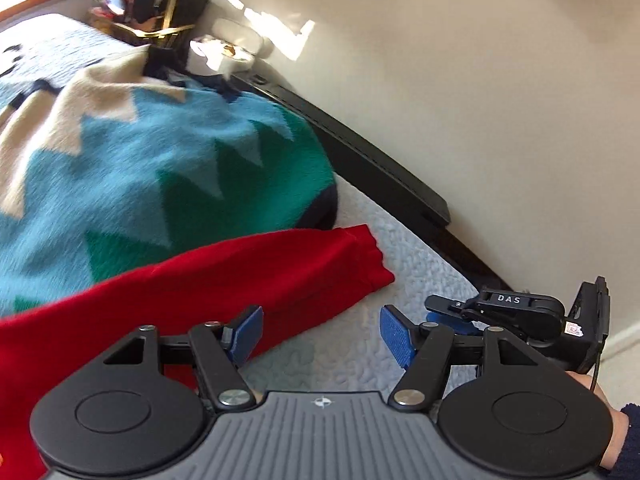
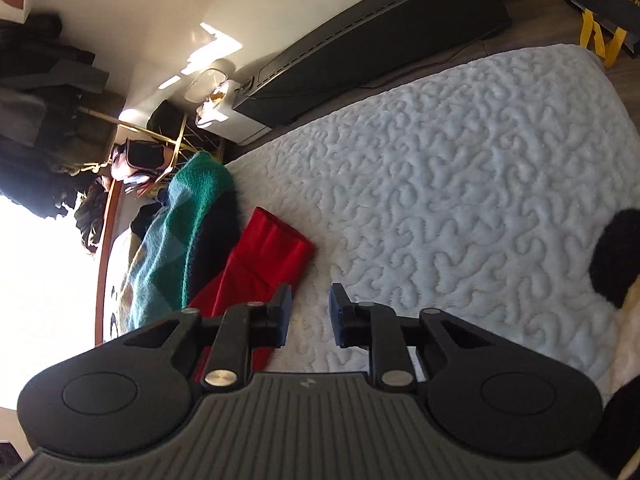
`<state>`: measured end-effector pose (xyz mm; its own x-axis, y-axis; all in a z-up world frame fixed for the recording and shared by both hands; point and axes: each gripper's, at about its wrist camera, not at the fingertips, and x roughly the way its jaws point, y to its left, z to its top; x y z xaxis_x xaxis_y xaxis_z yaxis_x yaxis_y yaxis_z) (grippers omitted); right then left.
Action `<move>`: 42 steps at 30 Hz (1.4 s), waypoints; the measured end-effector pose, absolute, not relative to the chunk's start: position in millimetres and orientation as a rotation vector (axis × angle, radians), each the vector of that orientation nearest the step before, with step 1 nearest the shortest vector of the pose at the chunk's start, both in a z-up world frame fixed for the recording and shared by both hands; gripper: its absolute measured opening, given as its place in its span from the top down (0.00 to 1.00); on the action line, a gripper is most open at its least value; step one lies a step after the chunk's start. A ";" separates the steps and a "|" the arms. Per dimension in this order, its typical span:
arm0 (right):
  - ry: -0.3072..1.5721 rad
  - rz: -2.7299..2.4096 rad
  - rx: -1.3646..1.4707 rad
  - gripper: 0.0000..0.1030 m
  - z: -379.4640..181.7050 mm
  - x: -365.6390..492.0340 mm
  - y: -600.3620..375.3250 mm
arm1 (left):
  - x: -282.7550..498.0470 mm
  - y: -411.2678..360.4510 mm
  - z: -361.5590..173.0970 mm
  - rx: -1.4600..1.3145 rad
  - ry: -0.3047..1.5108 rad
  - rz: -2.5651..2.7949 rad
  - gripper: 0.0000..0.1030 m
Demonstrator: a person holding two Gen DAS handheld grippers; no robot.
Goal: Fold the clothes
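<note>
A red garment lies on the pale quilted bed cover, its sleeve cuff pointing right. My left gripper is open and empty just above the cover, its left finger over the sleeve's lower edge. My right gripper is open and empty, with the sleeve under its left finger. It also shows in the left wrist view close on the right. A blue, green and cream patterned sweater lies beyond the red garment and also shows in the right wrist view.
A long black heater runs along the white wall beside the bed. A white device and a gold rack with dark clothes stand at the far end. A black fuzzy item lies on the cover at right.
</note>
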<state>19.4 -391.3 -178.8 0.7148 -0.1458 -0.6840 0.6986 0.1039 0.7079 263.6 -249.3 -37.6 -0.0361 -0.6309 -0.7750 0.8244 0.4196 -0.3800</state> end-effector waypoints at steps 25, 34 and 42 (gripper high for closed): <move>0.364 -0.632 1.690 0.82 -254.2 48.4 -425.5 | 341.1 -504.7 -172.7 0.732 1.510 -1.640 0.54; 0.379 -0.613 1.689 0.82 -255.1 55.0 -428.8 | 350.5 -506.8 -176.8 0.767 1.524 -1.600 0.85; 0.400 -0.591 1.550 0.97 -237.9 55.6 -428.8 | 315.4 -504.9 -156.6 0.814 1.337 -1.579 0.94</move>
